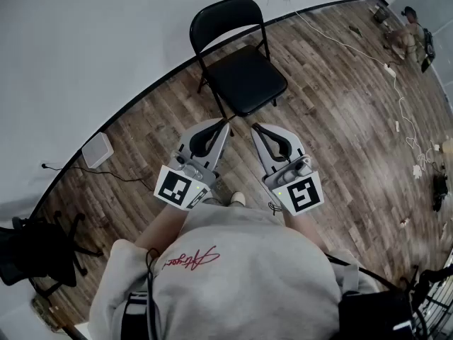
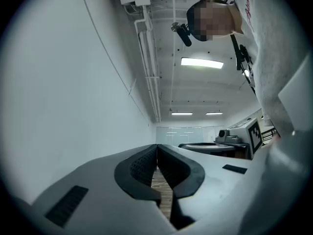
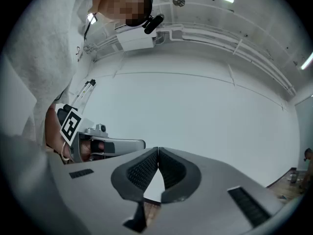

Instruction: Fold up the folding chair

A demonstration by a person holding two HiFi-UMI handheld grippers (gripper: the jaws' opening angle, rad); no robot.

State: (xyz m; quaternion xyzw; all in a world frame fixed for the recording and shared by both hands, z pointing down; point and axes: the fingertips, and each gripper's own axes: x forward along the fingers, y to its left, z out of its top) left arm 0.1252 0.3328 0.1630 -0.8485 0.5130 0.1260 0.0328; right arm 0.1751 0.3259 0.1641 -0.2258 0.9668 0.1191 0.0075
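In the head view the black metal folding chair (image 1: pixel 237 69) stands open on the wood-plank floor (image 1: pixel 333 105), untouched, so folding has not begun. The left tool (image 1: pixel 226 124) and right tool (image 1: pixel 255 127) are held side by side, tips toward the seat but short of it, and the next move likely calls for reaching in and opening a tool. The left gripper view shows its 2 jaws pressed together on nothing, tilted slightly up, and the right gripper view shows the same, roughly level.
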